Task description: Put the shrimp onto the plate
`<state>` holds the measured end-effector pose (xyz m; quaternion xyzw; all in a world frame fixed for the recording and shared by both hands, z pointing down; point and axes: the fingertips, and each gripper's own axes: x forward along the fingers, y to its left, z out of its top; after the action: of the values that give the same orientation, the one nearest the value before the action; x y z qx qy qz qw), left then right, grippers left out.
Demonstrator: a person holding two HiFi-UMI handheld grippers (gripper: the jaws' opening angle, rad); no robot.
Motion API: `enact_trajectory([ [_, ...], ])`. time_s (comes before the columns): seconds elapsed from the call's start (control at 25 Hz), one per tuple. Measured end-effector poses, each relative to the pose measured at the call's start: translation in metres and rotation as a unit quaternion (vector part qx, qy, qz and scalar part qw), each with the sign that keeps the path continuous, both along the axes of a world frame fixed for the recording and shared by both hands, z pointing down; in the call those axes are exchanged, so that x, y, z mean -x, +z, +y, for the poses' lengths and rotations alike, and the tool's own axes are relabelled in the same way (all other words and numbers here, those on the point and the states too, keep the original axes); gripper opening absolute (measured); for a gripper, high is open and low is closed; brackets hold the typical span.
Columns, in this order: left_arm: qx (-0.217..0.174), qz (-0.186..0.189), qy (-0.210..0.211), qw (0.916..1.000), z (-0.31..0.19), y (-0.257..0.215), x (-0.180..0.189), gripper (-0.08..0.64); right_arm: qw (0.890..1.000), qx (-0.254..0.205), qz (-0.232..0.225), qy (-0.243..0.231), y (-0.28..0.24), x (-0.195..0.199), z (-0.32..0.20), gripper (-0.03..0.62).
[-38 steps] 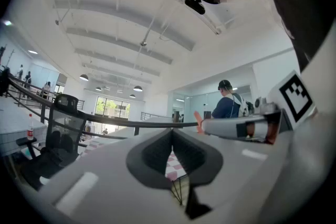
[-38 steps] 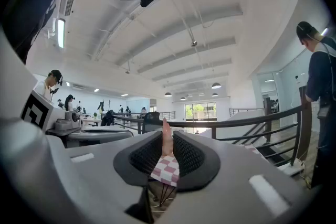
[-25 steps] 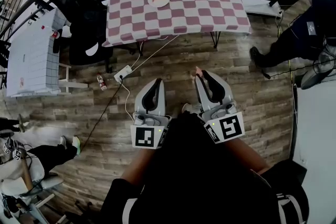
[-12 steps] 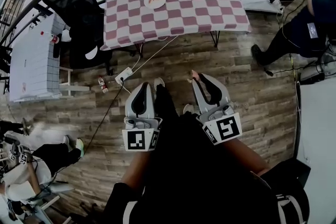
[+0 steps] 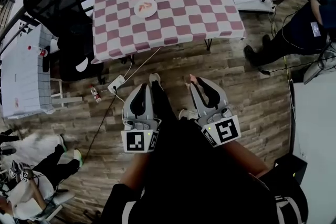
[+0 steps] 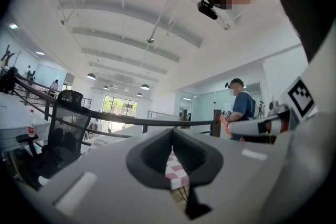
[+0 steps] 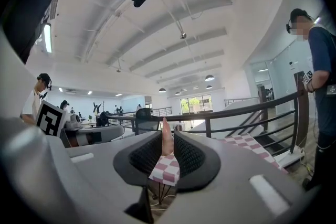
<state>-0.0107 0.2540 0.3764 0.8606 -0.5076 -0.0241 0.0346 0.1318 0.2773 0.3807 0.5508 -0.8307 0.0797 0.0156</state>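
A white plate (image 5: pixel 145 8) with an orange shrimp on it sits on the far-left part of the pink-and-white checked table (image 5: pixel 178 5). Both grippers hang low over the wooden floor, well short of the table. My right gripper (image 5: pixel 192 81) is shut on a pale pink shrimp (image 5: pixel 191 78), which sticks up from between the jaws in the right gripper view as the shrimp (image 7: pixel 166 139) held by the right gripper (image 7: pixel 167 150). My left gripper (image 5: pixel 143 87) is shut with nothing in it; in the left gripper view the left gripper (image 6: pixel 172 136) shows its jaws meeting.
A black office chair (image 5: pixel 52 5) stands left of the table, beside a white table (image 5: pixel 23 68). A power strip (image 5: pixel 116 82), cables and a bottle (image 5: pixel 95 94) lie on the floor. A black railing runs behind the table. One person (image 5: pixel 307 26) stands right, another (image 5: pixel 31 186) lower left.
The table has slid left and lower in the head view. Both grippers have shifted a little left, still shut. A shoe has come forward between them.
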Motion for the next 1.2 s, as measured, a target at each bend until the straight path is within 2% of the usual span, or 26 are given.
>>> enact_trajectory([
  [0.44,-0.008,0.013,0.012,0.9998,-0.139,-0.006,0.023,0.008,1.0,0.006,0.024,-0.011,-0.006,0.038,-0.132,0.067],
  [0.64,0.022,0.015,0.004,0.9996,-0.189,0.007,0.044,0.008,0.998,0.007,0.058,-0.008,-0.009,0.059,-0.186,0.067],
  [0.84,0.05,0.014,0.02,0.9984,-0.234,0.015,0.057,0.008,0.998,0.014,0.063,-0.012,-0.017,0.08,-0.242,0.067],
  [1.04,0.04,0.009,0.024,0.9989,-0.284,0.007,0.078,0.008,0.997,0.009,0.08,-0.008,-0.016,0.107,-0.292,0.067],
  [1.2,0.041,0.004,0.032,0.9987,-0.316,0.007,0.092,0.008,0.997,0.026,0.068,-0.006,-0.008,0.123,-0.328,0.067],
])
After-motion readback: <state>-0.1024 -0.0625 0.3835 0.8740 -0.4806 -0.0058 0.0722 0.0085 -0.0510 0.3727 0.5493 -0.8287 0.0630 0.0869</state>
